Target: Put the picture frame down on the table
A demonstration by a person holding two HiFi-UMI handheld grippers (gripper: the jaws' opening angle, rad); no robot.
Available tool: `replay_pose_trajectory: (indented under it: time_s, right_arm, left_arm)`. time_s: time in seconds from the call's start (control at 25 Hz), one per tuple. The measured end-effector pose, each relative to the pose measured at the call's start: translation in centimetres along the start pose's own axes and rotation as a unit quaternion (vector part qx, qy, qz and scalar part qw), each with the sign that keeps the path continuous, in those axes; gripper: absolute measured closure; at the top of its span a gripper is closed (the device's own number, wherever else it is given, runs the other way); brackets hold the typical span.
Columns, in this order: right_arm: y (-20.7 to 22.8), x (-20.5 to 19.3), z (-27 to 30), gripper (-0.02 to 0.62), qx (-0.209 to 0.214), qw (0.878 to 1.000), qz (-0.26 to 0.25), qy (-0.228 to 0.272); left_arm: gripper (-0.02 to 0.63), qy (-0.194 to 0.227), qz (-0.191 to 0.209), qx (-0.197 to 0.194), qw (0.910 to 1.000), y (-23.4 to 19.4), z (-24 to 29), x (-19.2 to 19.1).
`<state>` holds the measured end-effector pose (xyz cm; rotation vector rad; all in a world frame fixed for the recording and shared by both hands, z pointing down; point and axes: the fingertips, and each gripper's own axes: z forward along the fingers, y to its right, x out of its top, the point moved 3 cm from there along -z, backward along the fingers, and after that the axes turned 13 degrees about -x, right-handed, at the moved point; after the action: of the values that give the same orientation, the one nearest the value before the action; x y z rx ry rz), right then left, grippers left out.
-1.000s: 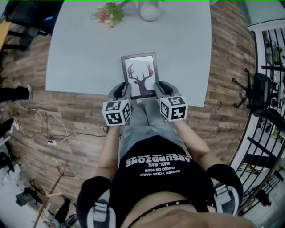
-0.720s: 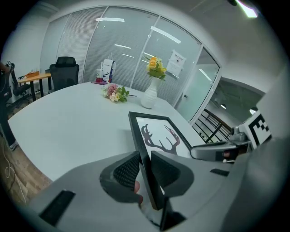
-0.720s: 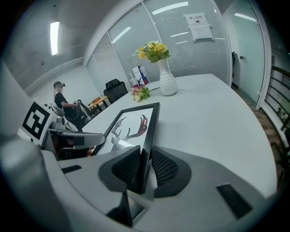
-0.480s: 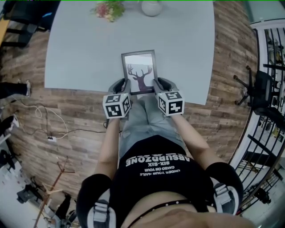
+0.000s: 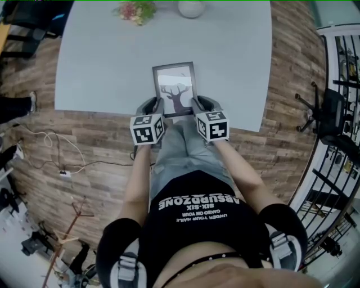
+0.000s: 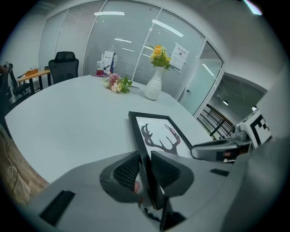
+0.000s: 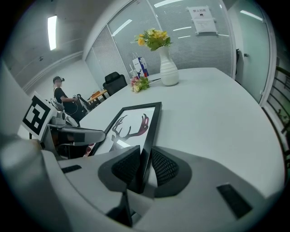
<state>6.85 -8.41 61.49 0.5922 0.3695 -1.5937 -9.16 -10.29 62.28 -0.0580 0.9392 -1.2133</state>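
Grey table (image 5: 107, 62), broad, set on wood-plank floor (image 5: 84, 140). Person stood at its near edge, both forearms stretched forward and roughly parallel, elbows in by the torso.

Picture frame (image 5: 175, 87), black-edged with a deer-antler print, was held over the table's near edge, long side pointing away from the person. Glass faced up, tilted; the far edge sat low toward the tabletop, contact not discernible.

Left gripper (image 5: 154, 108) was clamped on the frame's left rail; in the left gripper view its ribbed pads (image 6: 127, 170) pressed that rail from both sides. Right gripper (image 5: 197, 104) was clenched likewise on the right rail, pads (image 7: 165, 167) tight on the black edge. Marker cubes faced up toward the head camera.

White vase (image 5: 191, 7) and a loose bunch of flowers (image 5: 136, 10) at the far side, well apart from the frame.

Against a second before: frame and both grippers had shifted a little farther onto the table, the cubes had drawn closer together, and the print looked shorter from above.
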Motion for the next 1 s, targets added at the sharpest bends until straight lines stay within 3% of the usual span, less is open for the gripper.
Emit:
replay_pose_trajectory:
  time_s: [0.8, 1.0]
  right_arm:
    - [0.4, -1.1, 1.0, 0.497, -0.002, 1.000, -0.006, -0.013]
    - [0.7, -0.4, 1.1, 0.481, 0.016, 1.000, -0.014, -0.014]
  left_arm:
    - [0.515, -0.016, 0.001, -0.001, 0.9999, -0.3, 1.2, -1.0]
    - [0.515, -0.022, -0.005, 0.000, 0.9997, -0.5, 1.4, -0.5]
